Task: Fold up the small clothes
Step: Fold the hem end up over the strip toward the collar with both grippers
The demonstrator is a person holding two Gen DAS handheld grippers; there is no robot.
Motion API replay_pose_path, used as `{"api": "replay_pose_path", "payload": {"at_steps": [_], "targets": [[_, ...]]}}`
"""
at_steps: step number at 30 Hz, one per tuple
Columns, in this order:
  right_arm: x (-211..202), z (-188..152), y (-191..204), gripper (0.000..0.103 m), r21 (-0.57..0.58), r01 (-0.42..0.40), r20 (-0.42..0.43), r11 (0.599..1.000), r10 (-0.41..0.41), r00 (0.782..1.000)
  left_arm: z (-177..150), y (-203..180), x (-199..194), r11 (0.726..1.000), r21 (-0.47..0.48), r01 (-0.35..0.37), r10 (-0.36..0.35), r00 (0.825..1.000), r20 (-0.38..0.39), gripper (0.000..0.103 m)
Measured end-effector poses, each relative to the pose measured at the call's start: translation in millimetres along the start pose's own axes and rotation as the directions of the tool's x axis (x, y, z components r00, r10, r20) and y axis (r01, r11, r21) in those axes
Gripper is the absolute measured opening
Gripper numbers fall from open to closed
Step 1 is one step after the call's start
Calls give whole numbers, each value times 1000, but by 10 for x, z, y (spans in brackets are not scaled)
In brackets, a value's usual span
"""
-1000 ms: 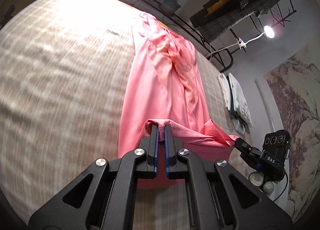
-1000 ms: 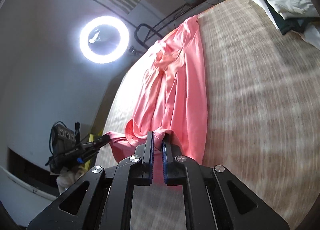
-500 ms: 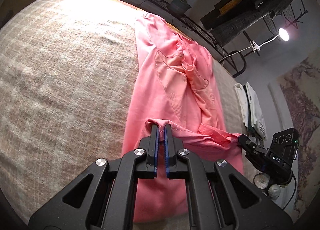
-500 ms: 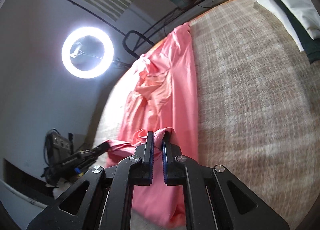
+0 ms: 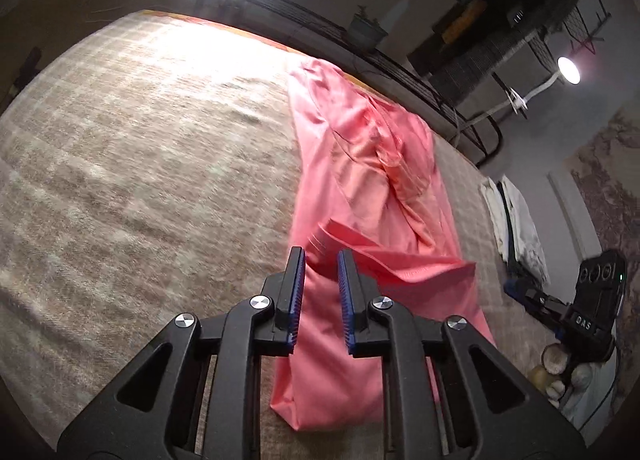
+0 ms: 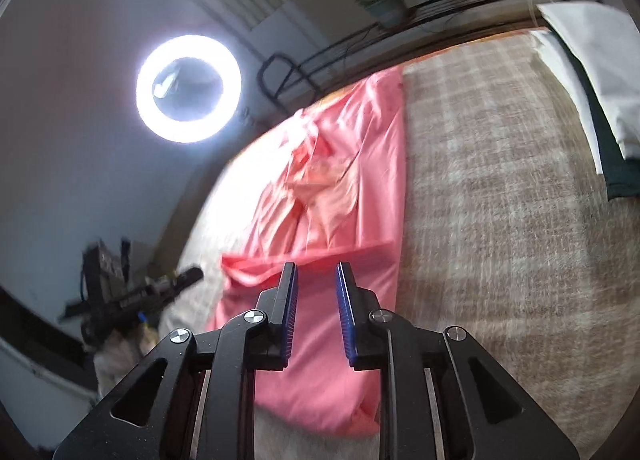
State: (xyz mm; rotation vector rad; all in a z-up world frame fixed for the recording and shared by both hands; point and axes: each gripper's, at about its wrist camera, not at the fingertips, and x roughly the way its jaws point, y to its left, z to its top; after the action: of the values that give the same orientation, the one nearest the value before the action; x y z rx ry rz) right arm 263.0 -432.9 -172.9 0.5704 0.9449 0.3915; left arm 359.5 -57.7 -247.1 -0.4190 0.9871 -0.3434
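A long pink garment point(image 5: 372, 164) point(image 6: 352, 164) lies stretched out on the beige plaid bed cover point(image 5: 140, 160). Its near end is folded back over itself, and the folded edge point(image 5: 400, 264) point(image 6: 320, 254) lies just beyond both sets of fingertips. My left gripper point(image 5: 321, 252) hovers above the fold, its jaws opening, with the cloth lying loose below the gap and free of the pads. My right gripper point(image 6: 316, 265) stands the same way on the other side, jaws opening and nothing pinched. Each gripper also shows at the edge of the other's view: the right gripper point(image 5: 520, 294) and the left gripper point(image 6: 176, 284).
A stack of folded white and dark clothes point(image 5: 516, 216) point(image 6: 592, 72) lies further along the bed to the right. A ring light point(image 6: 188, 88) and a black metal rail point(image 5: 320, 26) stand beyond the bed's far edge. A small lamp point(image 5: 568, 70) glows at the right.
Both grippers were shut on the garment's near edge and carried it forward over the rest of the cloth. Both sets of jaws have now parted and the edge has dropped onto the garment.
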Motion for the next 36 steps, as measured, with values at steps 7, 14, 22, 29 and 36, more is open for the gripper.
{"api": "replay_pose_path", "payload": {"at_steps": [7,14,22,29,36], "targets": [[208,-182,150,19,-83,7,-96,996,-15,995,-155,-234,332,995,86,48,-37,992,-124,14],[545,-96,142,19,-69,119,-91,990,-125,988,92,-126,604,997,19,-72,73,996,-57,14],[234,182,-43,19,65,169,-4,983,-169,986,193,-114,198,995,-2,-97,97,995,18,14],[-188,-55,91,19,41,75,-6,996,-75,997,-35,-309,-189,996,76,-43,42,999,10,14],[-238,-590,-2,19,42,107,-49,993,-105,993,-470,-248,-200,995,91,-48,55,995,-82,14]]}}
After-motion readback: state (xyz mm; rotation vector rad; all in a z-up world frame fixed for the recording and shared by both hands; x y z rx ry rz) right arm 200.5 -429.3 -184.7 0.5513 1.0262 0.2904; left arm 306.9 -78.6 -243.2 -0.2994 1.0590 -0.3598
